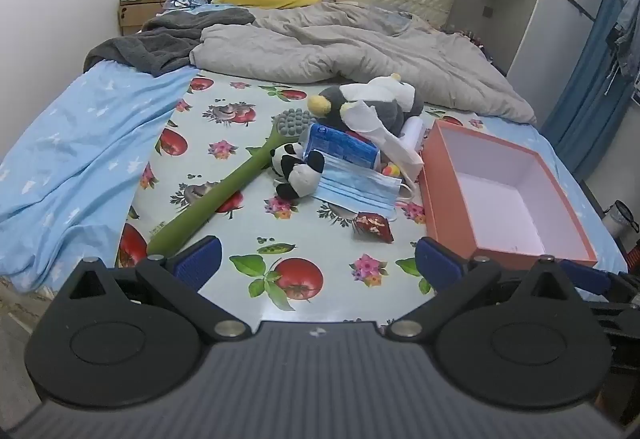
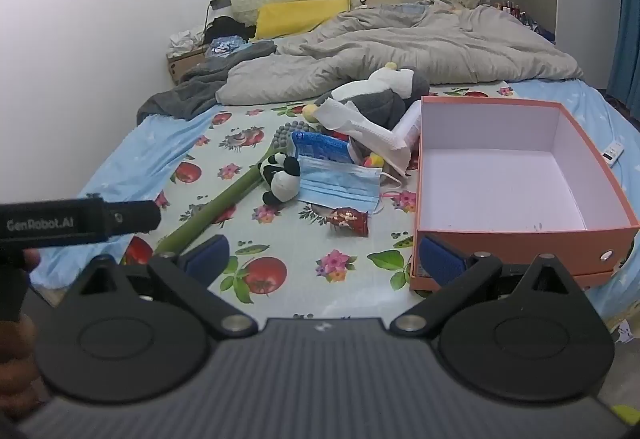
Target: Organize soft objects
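Hovering wide open and empty, the left gripper and right gripper face a panda plush beside an orange box.

Bare patterned cloth before the toy pile; orange box flanking right

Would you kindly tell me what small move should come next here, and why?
Probably ease the left gripper forward toward the panda plush. Both grippers' jaws stand open with nothing between them, the orange box holds nothing, and the panda lies at the near edge of the pile, beside the blue face mask.
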`<state>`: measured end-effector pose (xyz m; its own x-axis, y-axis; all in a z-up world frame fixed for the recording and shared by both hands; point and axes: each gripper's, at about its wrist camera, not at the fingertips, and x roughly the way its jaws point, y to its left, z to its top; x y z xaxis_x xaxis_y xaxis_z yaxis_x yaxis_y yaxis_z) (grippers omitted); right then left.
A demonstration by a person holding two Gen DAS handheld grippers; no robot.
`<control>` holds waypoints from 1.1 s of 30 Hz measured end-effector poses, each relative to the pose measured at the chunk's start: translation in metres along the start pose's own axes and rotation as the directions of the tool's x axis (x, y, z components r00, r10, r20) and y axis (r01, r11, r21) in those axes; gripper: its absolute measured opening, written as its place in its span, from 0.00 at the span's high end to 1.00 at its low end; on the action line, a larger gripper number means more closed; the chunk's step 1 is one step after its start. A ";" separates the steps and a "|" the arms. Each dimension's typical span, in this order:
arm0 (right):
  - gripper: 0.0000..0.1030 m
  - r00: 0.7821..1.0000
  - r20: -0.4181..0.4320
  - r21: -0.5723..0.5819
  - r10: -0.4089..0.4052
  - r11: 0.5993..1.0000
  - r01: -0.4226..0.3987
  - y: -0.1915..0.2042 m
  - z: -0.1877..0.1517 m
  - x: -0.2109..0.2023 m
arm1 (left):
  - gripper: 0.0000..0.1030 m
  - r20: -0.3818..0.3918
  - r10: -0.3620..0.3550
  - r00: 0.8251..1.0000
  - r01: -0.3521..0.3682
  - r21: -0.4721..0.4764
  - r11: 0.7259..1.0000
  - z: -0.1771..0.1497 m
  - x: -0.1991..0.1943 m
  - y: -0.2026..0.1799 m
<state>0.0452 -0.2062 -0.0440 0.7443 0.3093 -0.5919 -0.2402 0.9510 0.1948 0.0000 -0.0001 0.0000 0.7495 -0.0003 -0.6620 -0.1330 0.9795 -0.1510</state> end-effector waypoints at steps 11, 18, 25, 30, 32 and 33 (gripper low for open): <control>0.00 1.000 0.002 -0.012 -0.014 1.000 0.014 0.002 0.000 0.002 | 0.00 -0.008 -0.016 1.000 0.016 -0.005 1.000 -0.001 -0.002 0.001; 0.00 1.000 -0.002 -0.011 -0.013 1.000 0.013 0.001 -0.001 0.000 | 0.00 -0.011 -0.009 1.000 0.009 0.002 1.000 -0.001 -0.001 -0.001; 0.00 1.000 -0.006 -0.008 -0.015 1.000 0.015 -0.006 -0.002 -0.006 | 0.00 -0.016 -0.014 1.000 0.014 0.004 1.000 -0.005 0.004 -0.001; 0.00 1.000 -0.010 -0.012 -0.028 1.000 0.028 -0.003 -0.002 0.001 | 0.00 -0.021 -0.012 1.000 0.012 0.005 1.000 -0.007 0.008 -0.002; 0.00 1.000 -0.010 -0.009 -0.027 1.000 0.027 -0.004 -0.002 0.001 | 0.00 -0.020 -0.011 1.000 0.011 0.005 1.000 -0.007 0.008 -0.002; 0.00 1.000 -0.010 -0.011 -0.027 1.000 0.026 -0.004 -0.002 0.001 | 0.00 -0.020 -0.011 1.000 0.011 0.004 1.000 -0.007 0.008 -0.002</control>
<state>0.0451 -0.2096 -0.0469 0.7443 0.2839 -0.6045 -0.2272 0.9588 0.1705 0.0016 -0.0029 -0.0100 0.7379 -0.0150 -0.6748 -0.1219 0.9803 -0.1551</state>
